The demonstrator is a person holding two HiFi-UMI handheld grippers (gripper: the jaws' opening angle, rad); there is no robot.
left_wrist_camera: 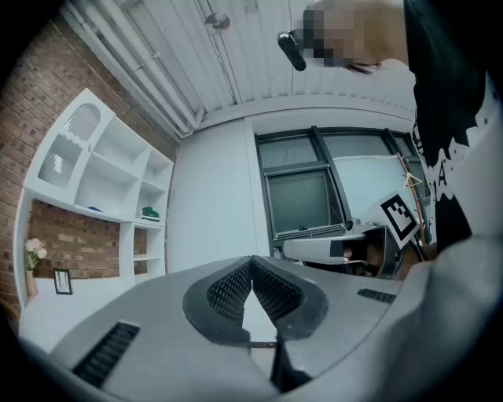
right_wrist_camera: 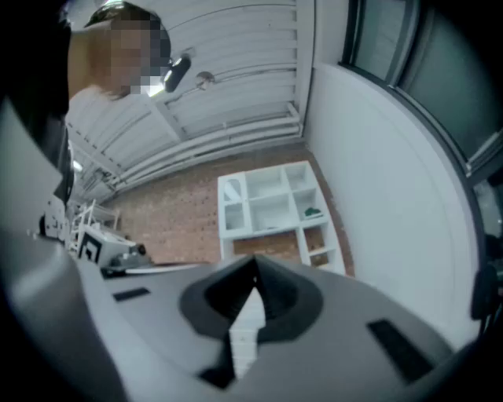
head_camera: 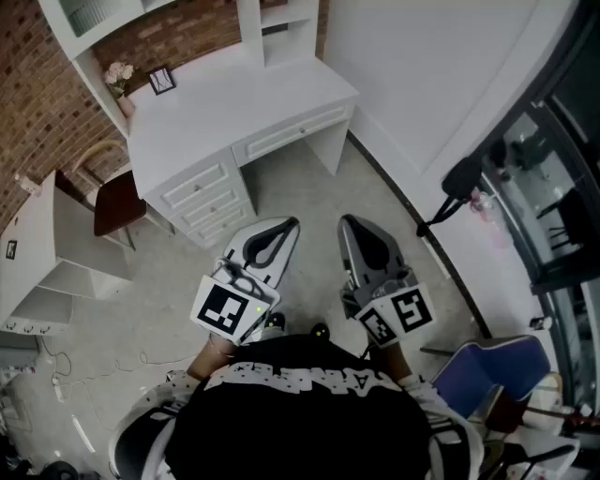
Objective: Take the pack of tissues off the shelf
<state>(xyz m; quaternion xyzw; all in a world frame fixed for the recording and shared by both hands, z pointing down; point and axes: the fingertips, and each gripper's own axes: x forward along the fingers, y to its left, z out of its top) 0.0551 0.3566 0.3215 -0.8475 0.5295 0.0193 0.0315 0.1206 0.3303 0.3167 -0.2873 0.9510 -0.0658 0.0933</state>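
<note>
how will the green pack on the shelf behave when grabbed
The green pack looks small and low, lying flat in its shelf compartment, so it probably won't tip or roll. If it is the tissue pack, it is likely light and soft, giving under the jaws. Too far off to judge slipperiness.

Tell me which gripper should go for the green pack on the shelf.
Left, probably. The shelf stands ahead and leftward, so the left gripper sits nearer the green pack. The right gripper is farther off. Both are shut, empty and must open first.
</note>
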